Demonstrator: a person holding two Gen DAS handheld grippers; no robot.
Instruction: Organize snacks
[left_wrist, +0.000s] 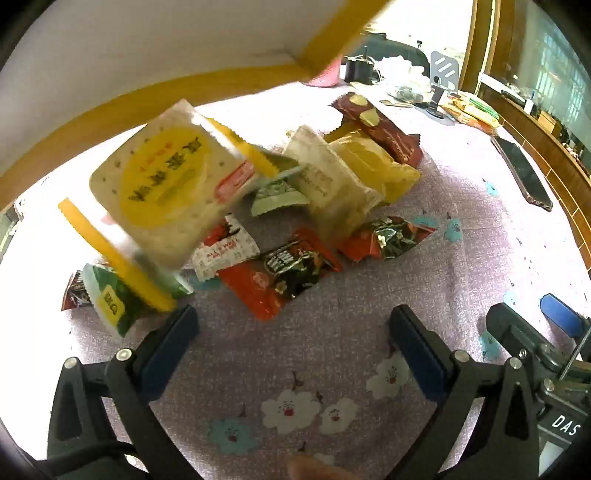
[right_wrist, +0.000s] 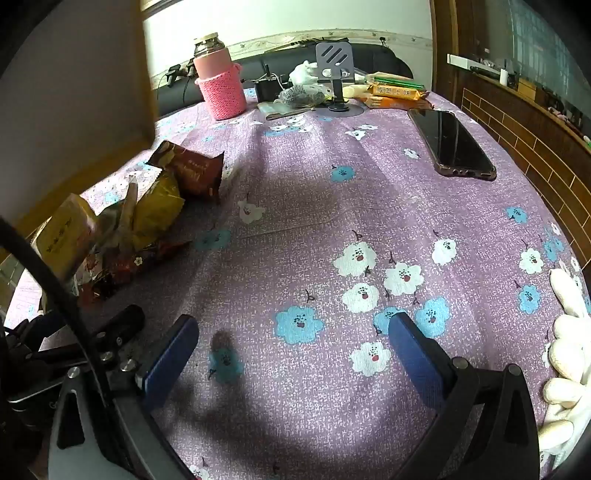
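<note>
A: What covers the bench (right_wrist: 369, 184)?
B: A purple cloth with white and blue flowers. A dark phone (right_wrist: 450, 146) lies on it at the far right, and a pink knitted holder with a flask (right_wrist: 219, 86), a grey stand (right_wrist: 334, 64) and a black sofa (right_wrist: 369, 55) sit at the far edge.
A: And the snacks?
B: Heaped on the cloth's left part, beside a yellow-edged white box (left_wrist: 147, 48). A cracker pack (left_wrist: 166, 181) is blurred above the pile (left_wrist: 325, 192), touching no fingers.
A: The fingers?
B: The left gripper (left_wrist: 293, 317) and right gripper (right_wrist: 293, 325) both stand wide, gripping nothing. A white glove (right_wrist: 565, 354) shows at the right.
</note>
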